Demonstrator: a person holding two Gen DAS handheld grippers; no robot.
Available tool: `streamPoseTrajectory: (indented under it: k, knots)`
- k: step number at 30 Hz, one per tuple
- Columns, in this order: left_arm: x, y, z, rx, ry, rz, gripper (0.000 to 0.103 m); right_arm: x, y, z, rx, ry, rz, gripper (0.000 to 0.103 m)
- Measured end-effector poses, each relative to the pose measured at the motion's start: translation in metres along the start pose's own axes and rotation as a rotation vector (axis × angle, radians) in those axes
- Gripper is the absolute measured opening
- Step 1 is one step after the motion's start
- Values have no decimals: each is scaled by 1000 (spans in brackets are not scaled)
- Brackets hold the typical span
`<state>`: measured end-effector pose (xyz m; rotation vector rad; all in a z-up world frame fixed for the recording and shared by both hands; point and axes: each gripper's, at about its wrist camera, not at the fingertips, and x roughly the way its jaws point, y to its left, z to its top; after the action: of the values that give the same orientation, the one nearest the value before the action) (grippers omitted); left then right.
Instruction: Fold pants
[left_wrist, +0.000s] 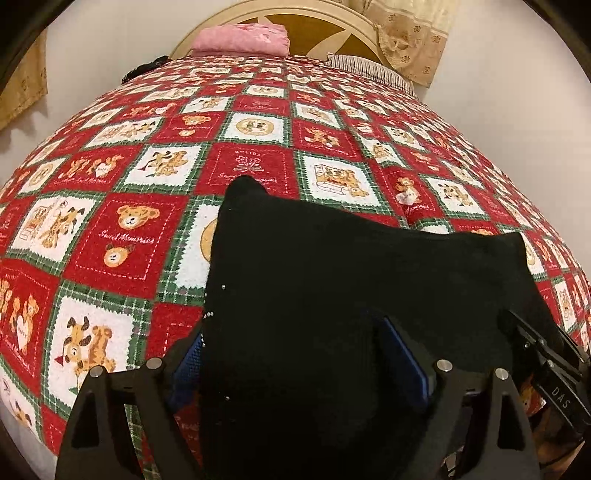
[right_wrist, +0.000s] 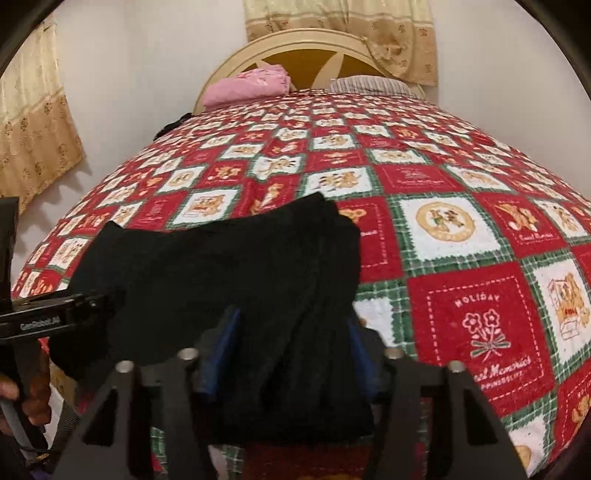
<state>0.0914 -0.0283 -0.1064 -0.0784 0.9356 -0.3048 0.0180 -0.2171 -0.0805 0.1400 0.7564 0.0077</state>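
Observation:
The black pants (left_wrist: 332, 266) lie folded on the red, white and green teddy-bear bedspread (left_wrist: 129, 240) near the bed's front edge. My left gripper (left_wrist: 295, 354) has its blue-padded fingers (left_wrist: 404, 358) spread wide, with the near left edge of the pants between them. The right gripper's black body (left_wrist: 546, 369) shows at the right. In the right wrist view the pants (right_wrist: 221, 266) fill the lower middle. My right gripper (right_wrist: 291, 343) also stands wide, its blue pads (right_wrist: 225, 339) either side of the pants' near right part. The left gripper (right_wrist: 48, 317) shows at the left.
A folded pink cloth (left_wrist: 243, 38) and a striped pillow (left_wrist: 369, 70) lie at the head of the bed by the cream headboard (right_wrist: 306, 48). Beige curtains (right_wrist: 33, 147) hang on the white walls. The bedspread (right_wrist: 461, 240) stretches far beyond the pants.

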Motion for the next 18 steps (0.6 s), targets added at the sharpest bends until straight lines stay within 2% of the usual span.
streamPoseTrajectory:
  k: [3,5,7,11,18]
  knots:
    - [-3,-3,-1,9,-14,-10,65,-1,2,-1,10,-5,15,39]
    - [-7,-3,0,14,-35,-4,45,-2,4,-2,18,-12,13,37]
    - [-13,-2,1,13,-55,-7,31,-4,8,-1,8,-18,5,35]
    - [-18,-2,4,7,-78,-21,26,-14,17,2,-10,-53,-5,34]
    - [-32,8,17,-21,-117,-42,24,-30,39,19,-58,-122,4,33]
